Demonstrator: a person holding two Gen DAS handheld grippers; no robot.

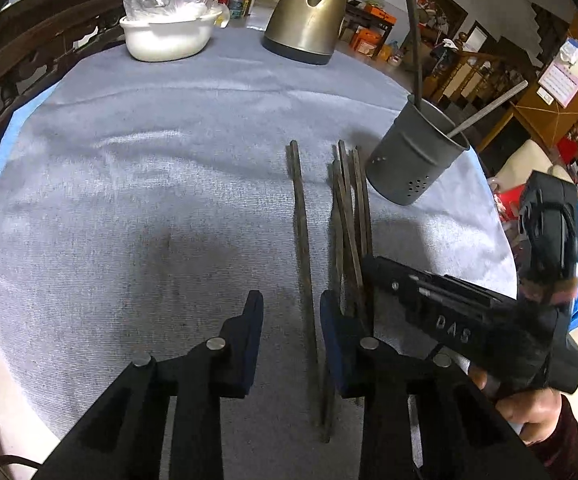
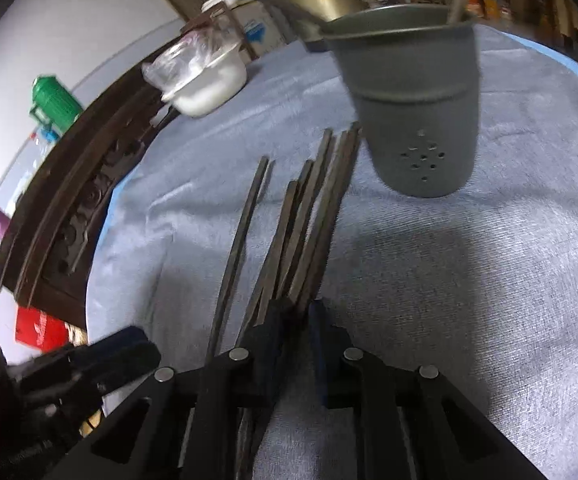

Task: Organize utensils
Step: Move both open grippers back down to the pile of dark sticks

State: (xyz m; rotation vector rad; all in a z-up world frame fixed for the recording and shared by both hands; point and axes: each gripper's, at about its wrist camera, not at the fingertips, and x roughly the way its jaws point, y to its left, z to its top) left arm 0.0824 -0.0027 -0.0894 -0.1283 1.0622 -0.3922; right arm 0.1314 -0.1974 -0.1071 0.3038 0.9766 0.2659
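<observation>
Several dark wooden chopsticks lie on a grey cloth. A single chopstick lies apart, running between the fingers of my open left gripper. A bundle of chopsticks lies just right of it. My right gripper is shut on the near end of that bundle; its body shows in the left wrist view. A grey perforated metal holder stands at the far end of the bundle, with a dark chopstick and a metal utensil standing in it. The holder also shows in the right wrist view.
A brass-coloured kettle and a white bowl with a plastic bag over it stand at the table's far side. A carved dark wooden chair back curves along the left edge. The table's right edge is close behind the holder.
</observation>
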